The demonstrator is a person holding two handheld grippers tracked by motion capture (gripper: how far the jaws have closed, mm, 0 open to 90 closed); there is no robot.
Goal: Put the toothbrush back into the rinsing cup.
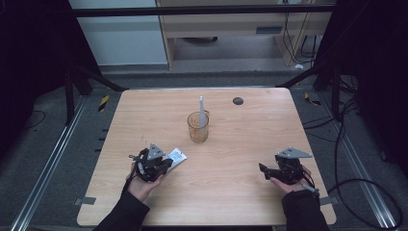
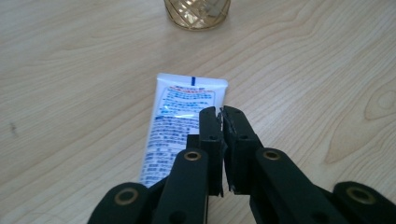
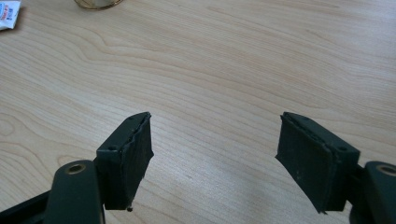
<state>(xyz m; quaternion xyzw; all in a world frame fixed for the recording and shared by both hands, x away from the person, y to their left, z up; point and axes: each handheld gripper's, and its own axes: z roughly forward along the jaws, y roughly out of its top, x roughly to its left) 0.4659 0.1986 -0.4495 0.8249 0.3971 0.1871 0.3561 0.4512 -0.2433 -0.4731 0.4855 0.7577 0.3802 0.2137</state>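
Note:
A white toothpaste tube (image 1: 176, 156) (image 2: 180, 112) with blue and red print lies flat on the wooden table (image 1: 231, 192), left of centre. My left gripper (image 1: 168, 164) (image 2: 221, 113) hovers over the tube's near right edge. Its jaws stand almost together with only a thin slit, and I see nothing between them. An amber glass (image 1: 198, 129) (image 2: 196, 13) stands mid-table with a white toothbrush (image 1: 202, 109) upright in it. My right gripper (image 1: 262, 169) (image 3: 215, 140) rests low at the right, jaws wide apart over bare wood. A corner of the tube (image 3: 7, 14) and the glass base (image 3: 97, 3) lie far off.
A small black disc (image 1: 237, 100) sits near the table's far edge. Bare wood lies between the two hands and right of the glass. Dark frame bars and cables surround the table on the floor.

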